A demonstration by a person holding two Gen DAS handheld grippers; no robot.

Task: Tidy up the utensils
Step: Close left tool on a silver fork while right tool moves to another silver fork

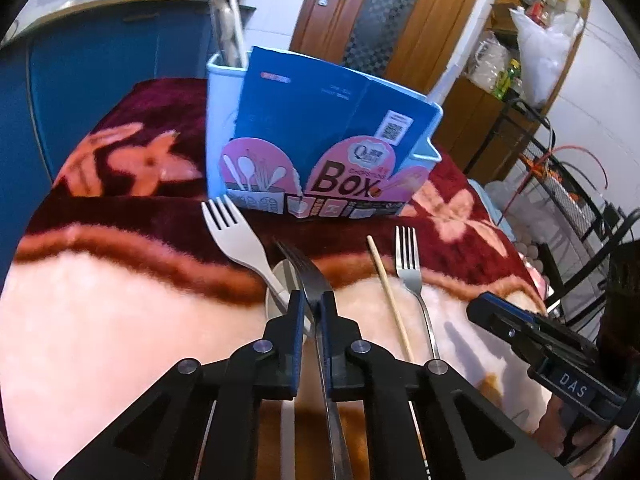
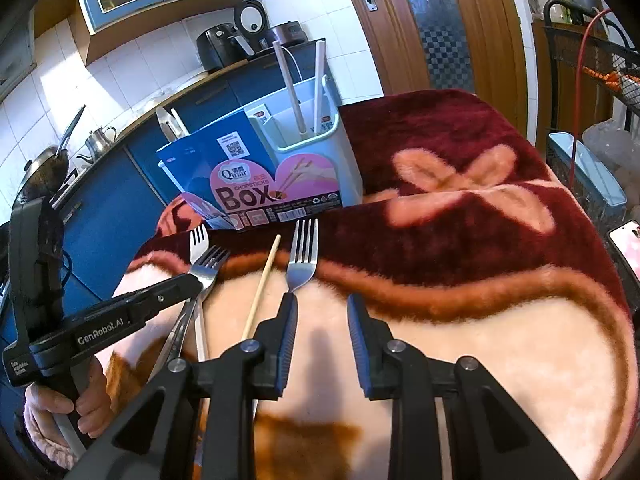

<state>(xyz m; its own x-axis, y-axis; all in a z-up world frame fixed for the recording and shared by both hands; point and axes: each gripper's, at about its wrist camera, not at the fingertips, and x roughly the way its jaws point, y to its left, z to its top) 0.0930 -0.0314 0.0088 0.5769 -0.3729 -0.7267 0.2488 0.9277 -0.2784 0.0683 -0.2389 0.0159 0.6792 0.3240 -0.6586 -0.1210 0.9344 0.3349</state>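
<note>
Clamped tight between the left gripper (image 1: 311, 300) fingers is a metal fork (image 1: 308, 276), lifted off the blanket with its tines pointing toward the utensil holder (image 1: 218, 120). From the right wrist view that same left gripper (image 2: 192, 280) shows side-on, the gripped fork (image 2: 208, 266) angled up and away from the cloth. Under it lies a white plastic fork (image 1: 236, 236), flat on the floral blanket (image 1: 120, 320), its tines near the holder's front; something pale and rounded sits beneath it, too hidden to name. Just right of the held fork lies 1 wooden chopstick (image 1: 390, 296), and beside that a second metal fork (image 1: 408, 260), both flat and pointing at the holder, close together but apart.

Over on the right, the right gripper (image 2: 322, 308) hovers with its jaws spread wide, nothing between them, its left finger (image 2: 288, 320) just over the neck of that second metal fork (image 2: 302, 256). The chopstick (image 2: 262, 284) lies just left of it.

At the far edge of the blanket (image 2: 480, 320) stands the pale blue utensil holder (image 2: 320, 148), wrapped in a blue and pink cardboard sleeve (image 2: 240, 176) printed "Box". 2 white chopsticks (image 2: 288, 88) stand upright in its right-hand compartment; metal handles (image 1: 228, 28) poke up from the left end.
</note>
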